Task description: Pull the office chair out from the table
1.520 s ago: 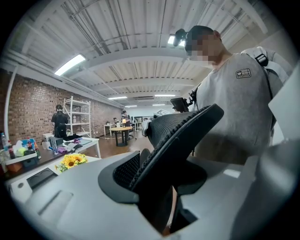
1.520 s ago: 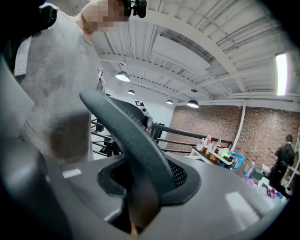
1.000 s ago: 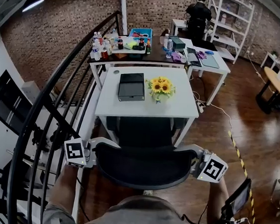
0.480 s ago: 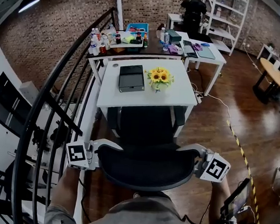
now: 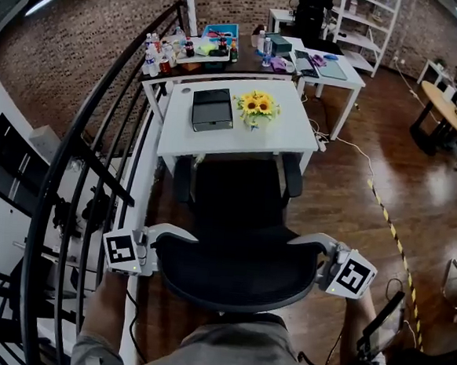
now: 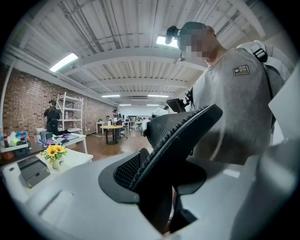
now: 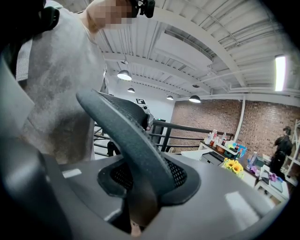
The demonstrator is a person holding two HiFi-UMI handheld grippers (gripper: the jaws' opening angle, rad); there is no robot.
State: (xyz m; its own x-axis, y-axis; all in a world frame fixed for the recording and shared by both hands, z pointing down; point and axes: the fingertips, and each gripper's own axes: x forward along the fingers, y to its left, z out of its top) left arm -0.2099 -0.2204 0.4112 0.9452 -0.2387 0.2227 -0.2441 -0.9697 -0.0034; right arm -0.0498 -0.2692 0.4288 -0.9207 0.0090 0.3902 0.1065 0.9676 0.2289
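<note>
The black mesh office chair stands in front of the white table, its seat and both armrests out from under the tabletop. My left gripper is shut on the left edge of the chair's backrest, and my right gripper is shut on the right edge. In the left gripper view the backrest rim runs down into the gap of the left gripper. The right gripper view shows the same rim wedged in the right gripper. The chair's base is hidden under the seat.
A black stair railing runs close along the left. On the table sit a black box and sunflowers. Behind is a cluttered table and a person. Striped floor tape and wood floor lie right.
The chair has rolled back toward me with both grippers on its backrest. Its seat and armrests, earlier tucked under the tabletop, now show in front of the table, which sits farther away.
</note>
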